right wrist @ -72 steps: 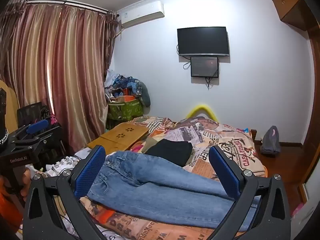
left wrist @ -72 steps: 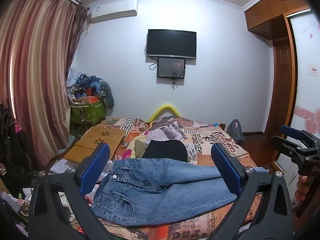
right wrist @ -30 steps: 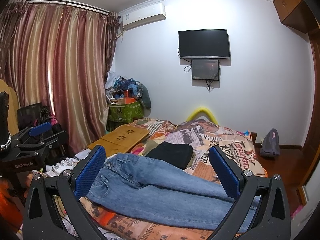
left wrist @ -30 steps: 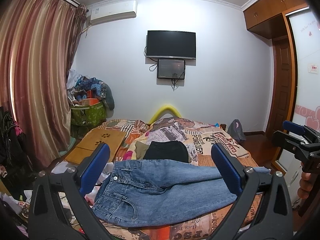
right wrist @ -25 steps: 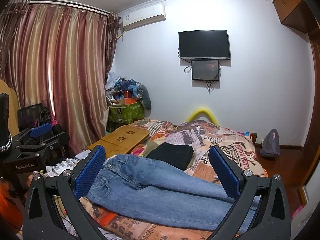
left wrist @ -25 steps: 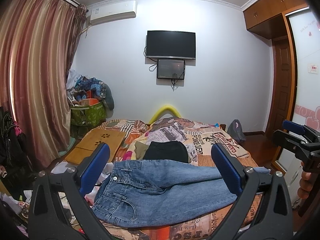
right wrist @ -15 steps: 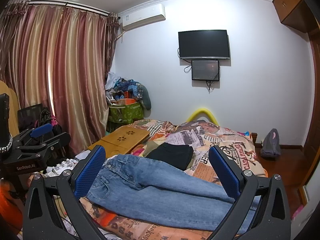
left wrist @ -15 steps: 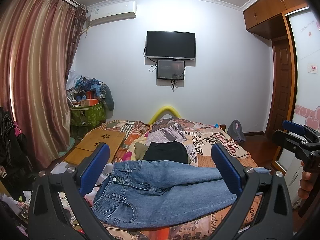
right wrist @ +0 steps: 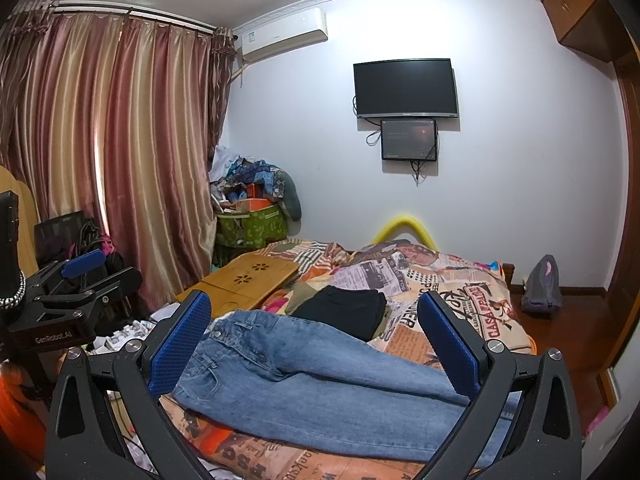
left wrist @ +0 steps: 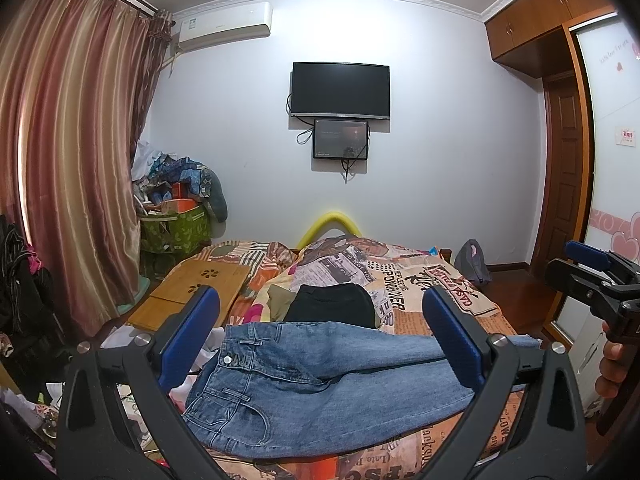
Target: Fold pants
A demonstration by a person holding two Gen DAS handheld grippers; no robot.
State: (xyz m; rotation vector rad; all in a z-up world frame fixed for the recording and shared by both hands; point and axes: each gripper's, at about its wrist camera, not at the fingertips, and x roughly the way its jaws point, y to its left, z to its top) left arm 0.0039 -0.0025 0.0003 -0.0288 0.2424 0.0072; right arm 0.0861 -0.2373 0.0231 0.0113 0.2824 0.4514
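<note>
A pair of blue denim jeans point(left wrist: 320, 380) lies flat across the near end of a bed covered by a colourful newspaper-print quilt point(left wrist: 416, 276). The waistband with its metal button points toward the left side of the bed, and the legs run off to the right. Just beyond the jeans on the quilt sits a folded black garment point(left wrist: 332, 306).

The left gripper point(left wrist: 320, 336), with blue-padded black fingers, is held above the jeans with its jaws spread wide and nothing between them. The right gripper point(right wrist: 316, 340) is likewise wide open and holds nothing, raised over the legs of the jeans point(right wrist: 320, 380).

Behind the bed, a black flat-screen television point(left wrist: 340, 90) hangs on a white wall. Striped reddish curtains point(left wrist: 68, 160) hang at the left, and a wooden lap desk point(left wrist: 192, 292) rests beside the quilt.
</note>
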